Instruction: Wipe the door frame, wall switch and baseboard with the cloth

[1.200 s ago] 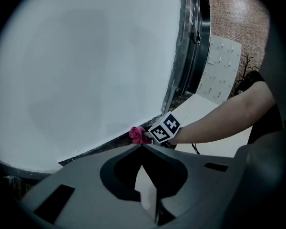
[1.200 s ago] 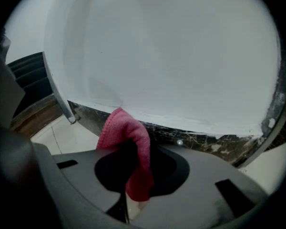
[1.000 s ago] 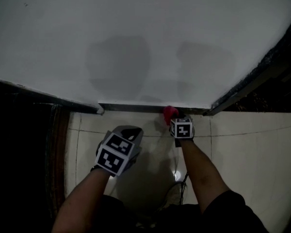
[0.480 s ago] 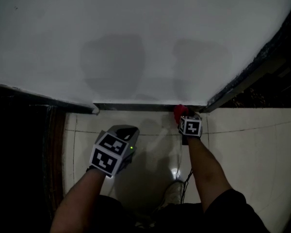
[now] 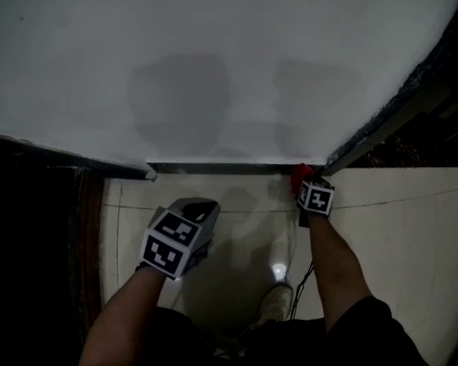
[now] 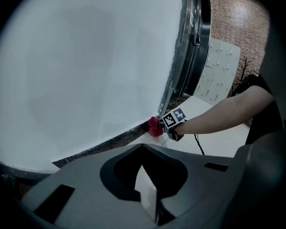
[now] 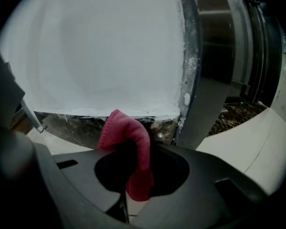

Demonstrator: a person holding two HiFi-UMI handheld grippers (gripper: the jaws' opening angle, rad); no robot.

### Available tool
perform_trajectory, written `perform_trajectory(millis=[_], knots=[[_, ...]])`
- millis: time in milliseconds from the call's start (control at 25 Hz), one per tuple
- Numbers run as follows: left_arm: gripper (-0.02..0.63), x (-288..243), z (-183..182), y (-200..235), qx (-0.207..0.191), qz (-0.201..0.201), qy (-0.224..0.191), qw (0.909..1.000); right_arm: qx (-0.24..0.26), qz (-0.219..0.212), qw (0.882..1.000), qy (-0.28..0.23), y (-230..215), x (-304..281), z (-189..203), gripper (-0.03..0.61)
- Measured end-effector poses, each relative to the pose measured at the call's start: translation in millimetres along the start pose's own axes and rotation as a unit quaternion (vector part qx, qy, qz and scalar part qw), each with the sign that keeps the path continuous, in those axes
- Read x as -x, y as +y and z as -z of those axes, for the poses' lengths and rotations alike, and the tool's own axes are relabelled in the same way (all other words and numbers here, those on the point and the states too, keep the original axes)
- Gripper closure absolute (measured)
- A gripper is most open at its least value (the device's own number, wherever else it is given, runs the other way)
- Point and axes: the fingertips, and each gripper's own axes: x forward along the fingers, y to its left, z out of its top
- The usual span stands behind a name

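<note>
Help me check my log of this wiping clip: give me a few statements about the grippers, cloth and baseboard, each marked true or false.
1. The right gripper grips a red cloth. True.
2. The cloth is at the left end of the baseboard. False: it is at the right end, next to the door frame.
3. The left gripper holds a second cloth. False: its jaws are together with nothing between them.
4. The left gripper is over the floor, away from the wall. True.
</note>
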Motion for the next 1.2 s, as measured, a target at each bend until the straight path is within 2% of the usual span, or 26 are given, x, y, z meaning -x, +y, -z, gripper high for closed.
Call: perform_trajectory(millis=[240, 320, 440, 600, 680, 720, 840, 920, 1000, 1080, 1200], knots=[[0.611, 2.3, -8.3, 8.6, 0.000, -0.009, -0.016, 0.9998, -0.027, 0.036, 0.999, 0.010, -31.8, 7.2, -9.9, 0.517], [0.611, 11.0, -5.9, 11.3, 0.011, -0.015, -0.016, 0.9997, 0.009, 0.026, 0.999, 0.027, -28.6, 9.8, -6.7, 0.518], [0.611, 27.8, -5.6, 19.8, 0.024, -0.018, -0.029, 0.9991, 0.100, 0.013, 0.994, 0.050, -25.0, 17.6, 2.4, 0.518], [0.611, 58.5, -26.9, 38.4, 0.044, -0.027, -0.099, 0.9937, 0.148, 0.002, 0.988, 0.033, -22.9, 39.4, -18.3, 0.518], [0.611, 82.7, -39.6, 45.8, 0.048, -0.029, -0.152, 0.9867, 0.179, -0.030, 0.983, 0.005, -5.5, 66.2, -29.5, 0.518], [0.611, 98.4, -45.3, 51.4, 0.062, -0.034, -0.185, 0.9802, 0.181, -0.048, 0.982, -0.016, 4.9, 86.6, -37.2, 0.518], [0.611, 164.3, -51.9, 81.4, 0.135, -0.085, -0.266, 0.9507, 0.151, -0.093, 0.981, -0.075, 40.5, 175.5, -69.6, 0.520], [0.611, 216.8, -72.9, 101.9, 0.148, -0.134, -0.284, 0.9379, 0.134, -0.114, 0.978, -0.110, 57.7, 242.2, -111.6, 0.522], [0.611, 271.3, -114.0, 116.0, 0.140, -0.171, -0.285, 0.9327, 0.119, -0.125, 0.974, -0.144, 63.9, 306.1, -164.2, 0.523], [0.611, 330.6, -152.3, 116.2, 0.138, -0.192, -0.290, 0.9275, 0.103, -0.131, 0.971, -0.173, 67.3, 375.3, -209.2, 0.523], [0.611, 419.6, -203.3, 92.8, 0.144, -0.204, -0.295, 0.9224, 0.076, -0.149, 0.963, -0.212, 73.9, 483.0, -273.3, 0.523]])
